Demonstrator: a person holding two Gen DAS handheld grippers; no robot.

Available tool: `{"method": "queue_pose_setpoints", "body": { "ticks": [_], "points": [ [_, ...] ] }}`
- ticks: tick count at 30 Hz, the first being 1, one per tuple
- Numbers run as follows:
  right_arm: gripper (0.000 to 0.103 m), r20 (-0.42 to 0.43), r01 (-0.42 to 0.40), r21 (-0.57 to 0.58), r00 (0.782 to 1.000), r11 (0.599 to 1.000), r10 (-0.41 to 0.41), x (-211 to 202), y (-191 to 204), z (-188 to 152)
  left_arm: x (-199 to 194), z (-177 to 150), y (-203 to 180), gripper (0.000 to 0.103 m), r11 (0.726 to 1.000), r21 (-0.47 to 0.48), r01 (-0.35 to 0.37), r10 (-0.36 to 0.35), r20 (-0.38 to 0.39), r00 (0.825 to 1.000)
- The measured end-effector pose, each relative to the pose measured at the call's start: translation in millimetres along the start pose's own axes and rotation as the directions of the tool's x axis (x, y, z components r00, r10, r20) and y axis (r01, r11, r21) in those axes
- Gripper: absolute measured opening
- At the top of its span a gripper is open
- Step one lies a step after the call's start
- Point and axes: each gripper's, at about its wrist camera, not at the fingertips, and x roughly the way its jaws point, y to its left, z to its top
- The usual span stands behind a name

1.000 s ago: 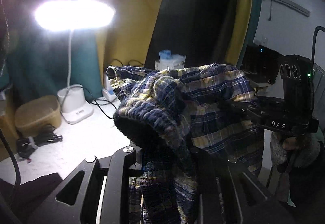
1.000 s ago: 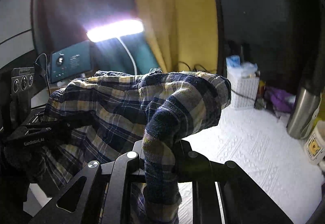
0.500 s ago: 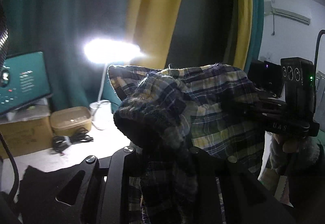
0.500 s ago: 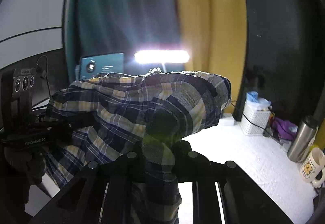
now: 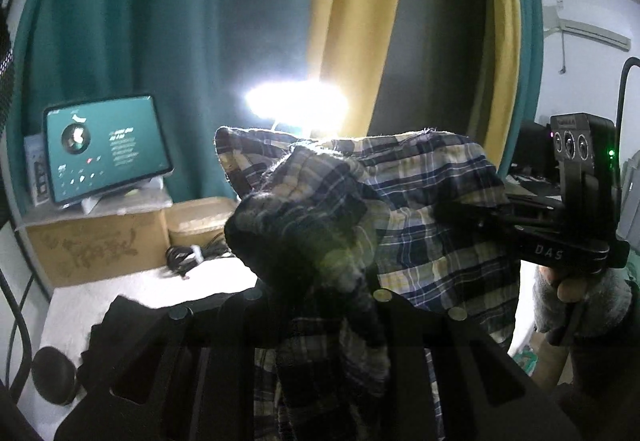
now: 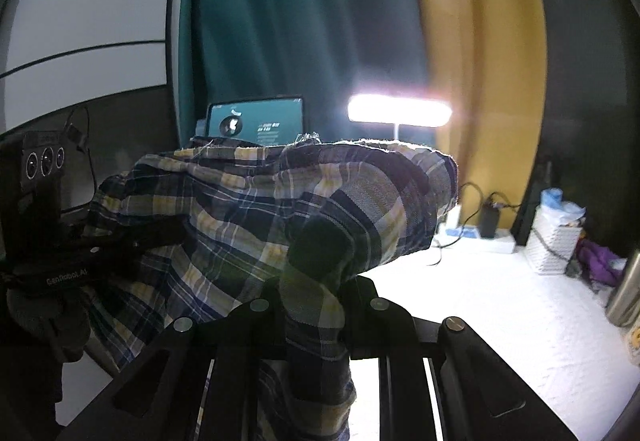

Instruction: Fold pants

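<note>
Swinging past lamp [image 5: 296, 103], plaid pants [image 5: 420, 209] still clamped, tablet [image 5: 106, 149] newly visible

The plaid pants [image 6: 280, 209] hang lifted between the two claws, blocking the middle air. Beneath them on the right, the white surface [image 6: 500, 321] lies bare and open. Obstacles line its far edge: a power strip [image 6: 480, 237], a lit lamp [image 6: 400, 113], a white basket [image 6: 556, 241] and a steel flask [image 6: 626, 297] at far right. On the left, a cardboard box [image 5: 100, 245], a tablet [image 5: 106, 147], coiled cable [image 5: 188, 257] and dark cloth [image 5: 120, 325] crowd the surface.
</note>
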Motion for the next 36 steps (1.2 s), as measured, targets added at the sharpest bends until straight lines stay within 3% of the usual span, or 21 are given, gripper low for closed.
{"method": "queue_pose_setpoints", "body": {
  "ticks": [18,36],
  "points": [
    [0.016,-0.181,-0.044,0.092,0.982,0.995,0.060,107.3,-22.5,-32.6,70.3,-39.9,50.9,0.018,0.996,-0.078,-0.049,0.032,-0.198,0.980],
    [0.016,-0.326,-0.063,0.207,0.937,0.976,0.130,202.0,-63.6,-67.4,146.1,-63.9,86.8,0.019,0.987,-0.131,-0.088,0.030,-0.387,0.922]
  ]
}}
